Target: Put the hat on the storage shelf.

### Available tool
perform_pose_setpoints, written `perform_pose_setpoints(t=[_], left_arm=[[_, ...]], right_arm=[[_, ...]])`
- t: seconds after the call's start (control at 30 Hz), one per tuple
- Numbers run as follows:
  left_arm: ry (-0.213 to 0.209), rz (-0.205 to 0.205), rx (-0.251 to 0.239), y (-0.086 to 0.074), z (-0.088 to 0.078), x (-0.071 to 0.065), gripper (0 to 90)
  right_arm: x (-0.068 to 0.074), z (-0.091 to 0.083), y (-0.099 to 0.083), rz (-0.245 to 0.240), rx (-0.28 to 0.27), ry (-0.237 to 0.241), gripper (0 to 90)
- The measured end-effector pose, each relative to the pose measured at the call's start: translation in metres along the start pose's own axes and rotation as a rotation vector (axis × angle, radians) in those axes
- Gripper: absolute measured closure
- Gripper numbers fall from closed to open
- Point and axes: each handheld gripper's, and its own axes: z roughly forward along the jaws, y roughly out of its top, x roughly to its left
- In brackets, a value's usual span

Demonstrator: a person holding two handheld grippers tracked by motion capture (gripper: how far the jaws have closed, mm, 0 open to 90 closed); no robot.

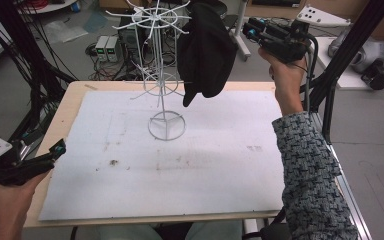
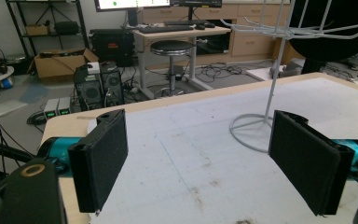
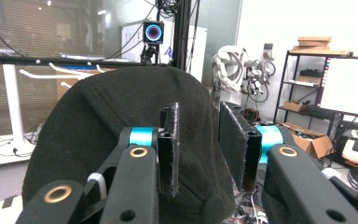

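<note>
The right gripper (image 1: 252, 31) is held high beyond the table's far right corner, just right of a black cap (image 1: 205, 50) hung on a white wire rack (image 1: 162, 75). In the right gripper view its jaws are seen parted by a narrow gap (image 3: 199, 149), with the cap (image 3: 98, 130) right behind them; whether the pads touch the fabric cannot be told, and nothing is seen clamped between them. The left gripper (image 1: 55, 152) is held low at the table's near left edge, over the grey mat (image 1: 190, 170). In the left gripper view its jaws are spread wide (image 2: 205, 163) and empty, well apart from the rack's ring base (image 2: 251, 133). A stool (image 2: 171, 49) and desk (image 2: 182, 30) are shown beyond the table there.
</note>
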Motion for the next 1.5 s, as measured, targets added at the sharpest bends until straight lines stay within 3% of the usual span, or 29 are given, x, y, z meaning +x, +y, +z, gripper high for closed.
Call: perform_pose_setpoints(t=[0.3,0.43,0.67,0.73,0.9,1.03,1.07,1.17,1.3,1.5], left_arm=[[-0.027,0.011,0.003,0.003,0.013,-0.005,20.0],[-0.041,0.012,0.005,0.002,0.019,-0.007,20.0],[-0.072,0.017,0.01,0.003,0.032,-0.011,20.0],[-0.079,0.016,0.009,0.003,0.036,-0.012,20.0],[-0.099,0.019,0.017,0.002,0.045,-0.016,19.9],[-0.117,0.019,0.026,0.0,0.054,-0.02,19.9],[-0.119,0.022,0.027,0.0,0.055,-0.02,19.9],[-0.122,0.022,0.024,0.0,0.058,-0.022,19.9],[-0.124,0.021,0.028,-0.001,0.062,-0.022,19.9],[-0.131,0.019,0.041,-0.005,0.067,-0.023,19.9]], right_arm=[[0.002,-0.014,-0.005,-0.015,0.026,-0.02,62.4],[0.004,-0.027,-0.008,-0.037,0.032,-0.055,58.8],[0.004,-0.046,-0.011,-0.022,0.078,-0.093,48.2],[0.011,-0.055,-0.014,-0.054,0.049,-0.129,44.0],[0.02,-0.071,-0.027,-0.065,0.063,-0.175,34.0],[0.025,-0.082,-0.042,-0.055,0.045,-0.179,27.4],[0.029,-0.084,-0.047,-0.033,0.056,-0.195,25.1],[0.033,-0.088,-0.057,-0.027,0.071,-0.216,20.6],[0.037,-0.093,-0.071,-0.047,0.103,-0.25,18.0],[0.04,-0.098,-0.084,-0.027,0.116,-0.274,14.4]])
